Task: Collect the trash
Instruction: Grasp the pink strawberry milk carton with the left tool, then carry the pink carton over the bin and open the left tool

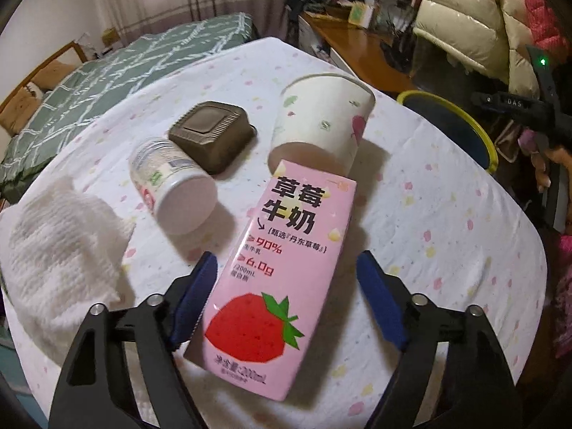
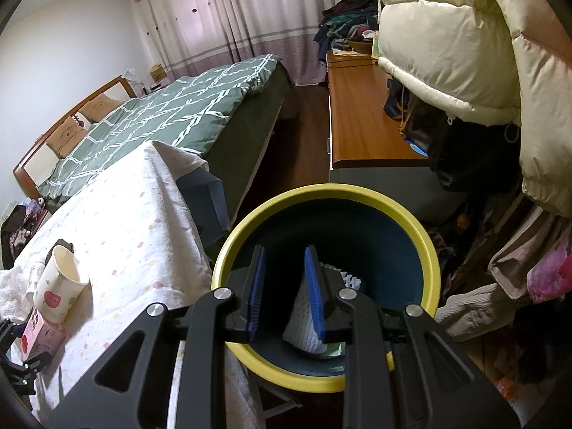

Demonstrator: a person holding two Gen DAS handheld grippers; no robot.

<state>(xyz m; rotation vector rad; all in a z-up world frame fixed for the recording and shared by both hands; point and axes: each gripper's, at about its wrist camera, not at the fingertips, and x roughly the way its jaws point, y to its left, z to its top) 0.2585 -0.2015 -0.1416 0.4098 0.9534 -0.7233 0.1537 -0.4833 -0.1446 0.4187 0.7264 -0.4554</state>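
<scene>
A pink strawberry milk carton lies on the dotted white tablecloth, between the blue pads of my left gripper. The left pad is at the carton's side, the right pad stands clear of it. Beyond the carton lie a tipped paper cup, a small white bottle on its side and a brown plastic tub turned upside down. My right gripper hangs over the yellow-rimmed bin, its pads a narrow gap apart with nothing between them. White foam netting lies inside the bin.
A crumpled white towel lies at the table's left. The bin stands just past the table's right edge. A green bed, a wooden desk and hanging puffer coats surround the spot.
</scene>
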